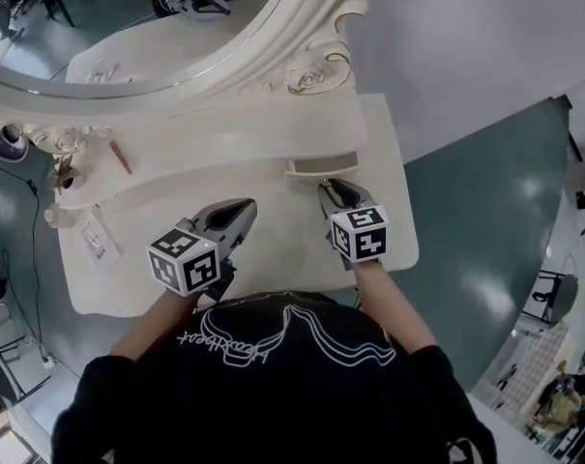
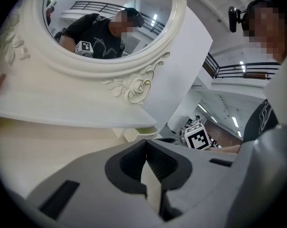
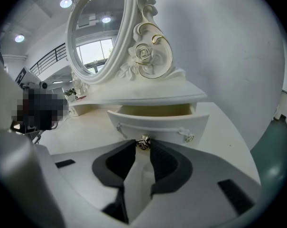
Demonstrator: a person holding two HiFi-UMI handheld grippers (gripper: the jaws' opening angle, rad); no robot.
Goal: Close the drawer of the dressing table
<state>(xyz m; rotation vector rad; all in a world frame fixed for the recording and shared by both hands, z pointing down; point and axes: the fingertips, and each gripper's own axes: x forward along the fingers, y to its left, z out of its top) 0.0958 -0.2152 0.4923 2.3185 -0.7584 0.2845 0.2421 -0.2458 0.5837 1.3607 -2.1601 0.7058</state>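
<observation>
The white dressing table (image 1: 273,133) carries a small curved drawer (image 3: 157,122) that stands pulled out under the shelf at its right, showing its pale inside. The drawer (image 1: 321,167) lies just ahead of my right gripper (image 1: 333,189) in the head view. In the right gripper view the right gripper (image 3: 143,144) has its fingertips closed on the drawer's small metal knob (image 3: 143,141). My left gripper (image 1: 244,207) hovers over the tabletop left of the drawer. Seen in its own view, the left gripper (image 2: 146,144) has its tips together and holds nothing.
An oval mirror in a carved white frame (image 1: 302,61) stands at the back of the table. A thin red stick (image 1: 120,157) and a few small items (image 1: 94,240) lie at the left end. The table's right edge drops to a teal floor (image 1: 485,220).
</observation>
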